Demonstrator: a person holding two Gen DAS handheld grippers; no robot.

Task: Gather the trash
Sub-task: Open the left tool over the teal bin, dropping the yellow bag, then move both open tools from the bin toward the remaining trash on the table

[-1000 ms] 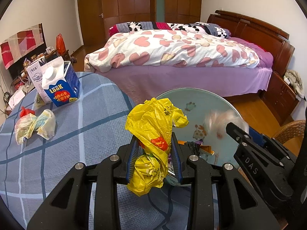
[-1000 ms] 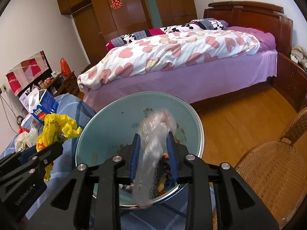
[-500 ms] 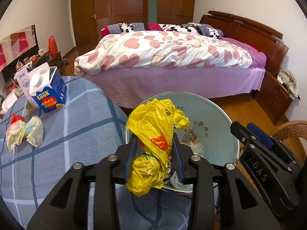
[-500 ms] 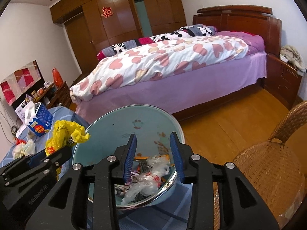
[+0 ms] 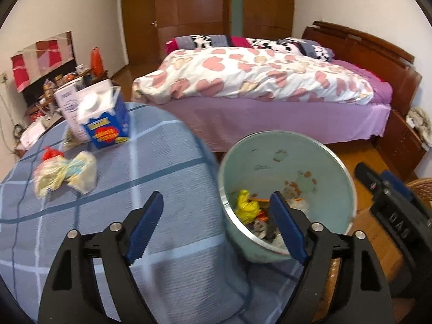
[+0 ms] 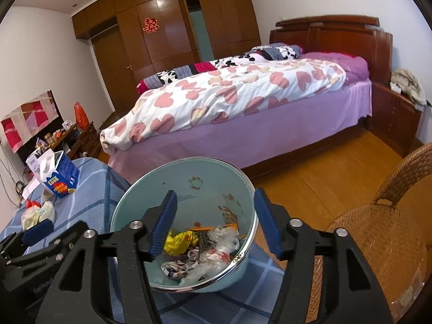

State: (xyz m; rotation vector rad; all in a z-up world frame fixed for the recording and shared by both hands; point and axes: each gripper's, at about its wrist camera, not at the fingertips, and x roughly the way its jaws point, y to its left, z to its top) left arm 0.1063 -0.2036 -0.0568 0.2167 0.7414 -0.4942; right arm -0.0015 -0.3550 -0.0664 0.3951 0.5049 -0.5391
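Note:
A pale green basin (image 5: 297,162) (image 6: 205,178) with a metal rim sits at the edge of the blue checked table (image 5: 162,162). In it lie a crumpled yellow bag (image 5: 247,206) (image 6: 178,241), a clear plastic bag (image 6: 218,245) and other scraps. My left gripper (image 5: 217,224) hangs over the basin's left rim, jaws opening, nothing between them. My right gripper (image 6: 215,224) hovers over the basin, jaws opening and empty. Two crumpled bags (image 5: 64,171) (image 6: 37,213) with a red scrap lie on the table at the left.
A blue carton (image 5: 106,124) (image 6: 59,178) and a white box stand at the table's far side. Behind is a bed (image 5: 256,81) with a heart-print quilt. A wicker chair (image 6: 378,229) stands right of the table on the wooden floor.
The left gripper let go of the yellow bag, which now lies in the basin. The clear bag left the right gripper and fell in too. Both sets of jaws have spread wide.

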